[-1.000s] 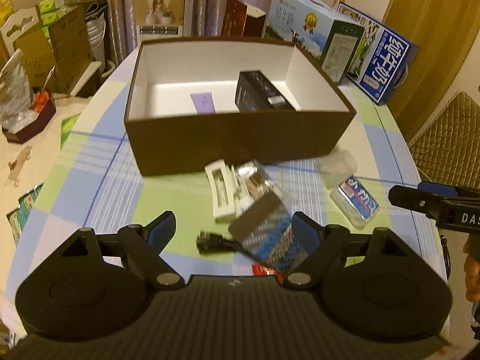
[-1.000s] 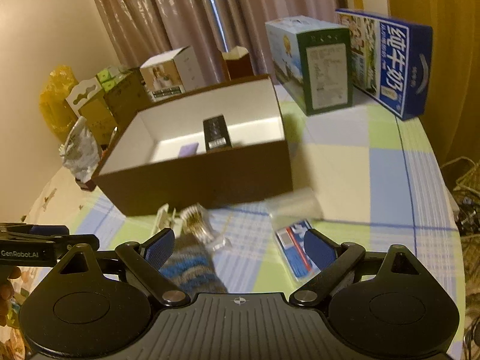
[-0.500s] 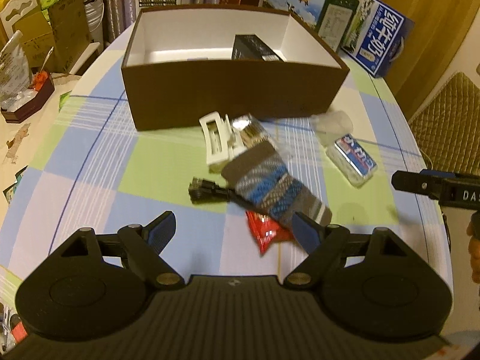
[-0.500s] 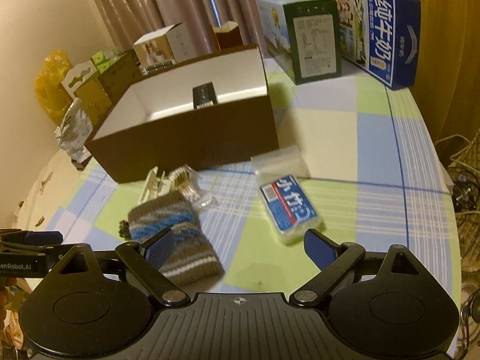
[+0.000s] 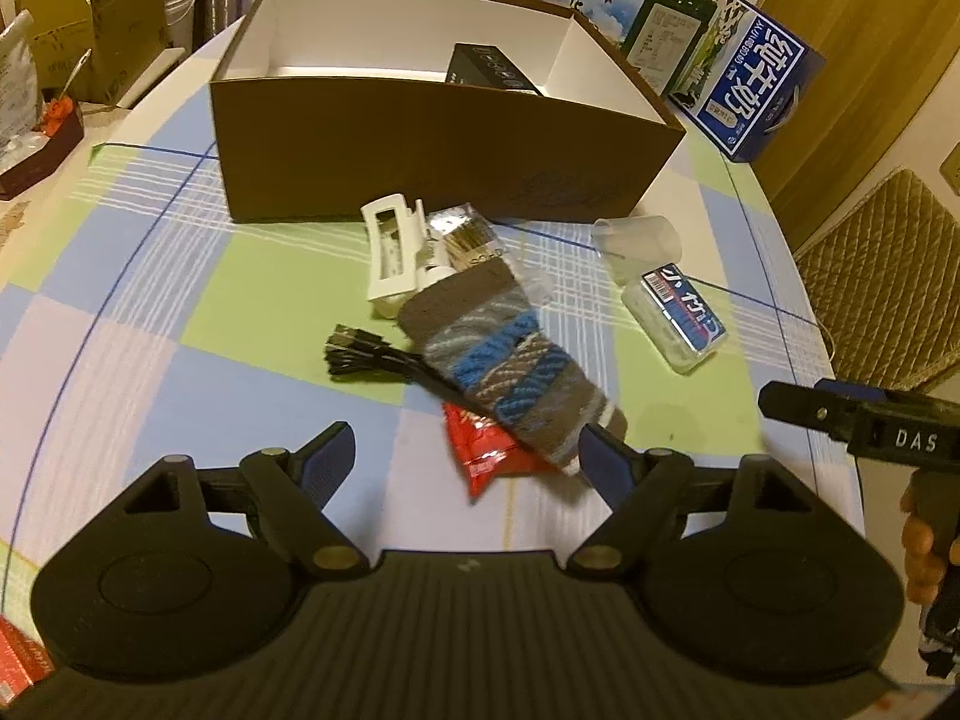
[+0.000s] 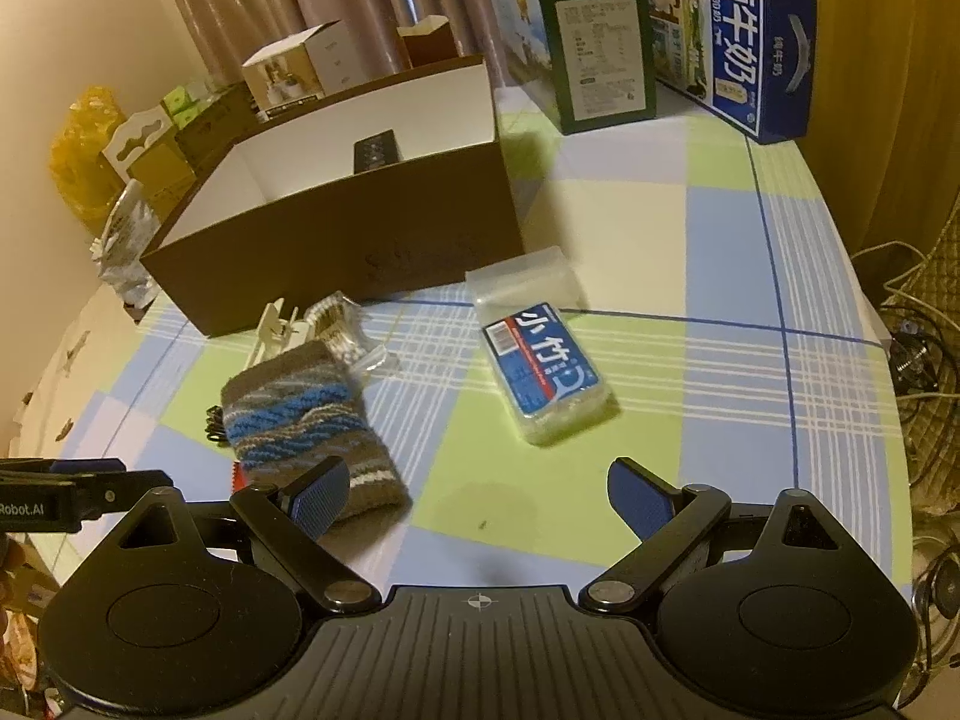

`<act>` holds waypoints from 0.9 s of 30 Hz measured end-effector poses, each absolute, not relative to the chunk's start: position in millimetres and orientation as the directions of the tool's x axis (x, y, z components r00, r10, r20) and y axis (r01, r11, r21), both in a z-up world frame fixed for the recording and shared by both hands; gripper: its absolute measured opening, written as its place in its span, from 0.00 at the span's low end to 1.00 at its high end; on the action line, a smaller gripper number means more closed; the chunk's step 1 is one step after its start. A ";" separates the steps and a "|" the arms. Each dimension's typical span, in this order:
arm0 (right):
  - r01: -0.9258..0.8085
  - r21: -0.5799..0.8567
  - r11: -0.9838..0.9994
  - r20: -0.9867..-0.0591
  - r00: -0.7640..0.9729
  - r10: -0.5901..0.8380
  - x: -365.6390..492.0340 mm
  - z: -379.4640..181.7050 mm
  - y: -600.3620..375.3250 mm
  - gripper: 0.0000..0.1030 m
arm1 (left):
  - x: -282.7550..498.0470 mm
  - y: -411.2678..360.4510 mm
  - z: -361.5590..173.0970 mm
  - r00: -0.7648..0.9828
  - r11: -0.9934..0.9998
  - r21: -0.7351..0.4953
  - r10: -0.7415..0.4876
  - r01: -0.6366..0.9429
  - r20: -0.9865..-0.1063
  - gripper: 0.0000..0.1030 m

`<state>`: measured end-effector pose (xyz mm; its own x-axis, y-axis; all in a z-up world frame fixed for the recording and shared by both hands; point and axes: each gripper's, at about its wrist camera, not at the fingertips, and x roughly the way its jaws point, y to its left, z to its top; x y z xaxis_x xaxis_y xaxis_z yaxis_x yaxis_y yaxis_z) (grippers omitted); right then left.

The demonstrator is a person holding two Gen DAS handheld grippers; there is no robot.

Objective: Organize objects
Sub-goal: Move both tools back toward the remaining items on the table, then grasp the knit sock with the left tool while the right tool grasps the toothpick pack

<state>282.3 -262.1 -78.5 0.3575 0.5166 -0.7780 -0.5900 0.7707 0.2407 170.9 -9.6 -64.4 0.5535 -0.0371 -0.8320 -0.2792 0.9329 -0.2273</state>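
Observation:
A brown open box (image 5: 432, 144) (image 6: 336, 240) with white inner walls stands on the checked tablecloth and holds a black case (image 5: 489, 69) (image 6: 376, 150). In front of it lie a white clip (image 5: 393, 255), a clear packet of sticks (image 5: 474, 243), a striped knitted pouch (image 5: 510, 366) (image 6: 300, 420), a black cable (image 5: 366, 354), a red packet (image 5: 489, 450) and a clear box with a blue label (image 5: 675, 315) (image 6: 543, 369). My left gripper (image 5: 465, 459) hangs open just short of the pouch. My right gripper (image 6: 480, 495) is open too, with the pouch by its left finger.
Cartons stand behind the brown box: a blue one (image 5: 747, 96) (image 6: 726, 30) and a green-sided one (image 5: 630, 6) (image 6: 588, 48). Small boxes (image 6: 300, 69) and bags crowd the far left. A padded chair (image 5: 882, 276) stands beyond the right table edge. Cables (image 6: 918, 348) lie on the floor.
Both grippers have drawn back toward the near table edge. The box looks farther away, and the pouch, red packet and blue-labelled box have come fully into view. Both grippers stay open.

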 end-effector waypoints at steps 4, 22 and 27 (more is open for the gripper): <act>-0.579 0.238 0.780 -0.781 0.364 0.507 287.0 -80.7 -264.8 0.88 | 180.8 -13.3 -69.9 0.556 0.938 -0.223 -0.040 -0.266 -0.830 0.74; -0.532 0.233 0.814 -0.794 0.380 0.475 314.0 -89.8 -275.7 0.88 | 225.8 -15.0 -105.3 0.501 0.928 -0.255 -0.090 -0.271 -0.861 0.59; -0.528 0.231 0.817 -0.798 0.377 0.470 322.4 -93.7 -273.7 0.88 | 238.2 -16.4 -113.6 0.482 0.923 -0.264 -0.102 -0.281 -0.870 0.54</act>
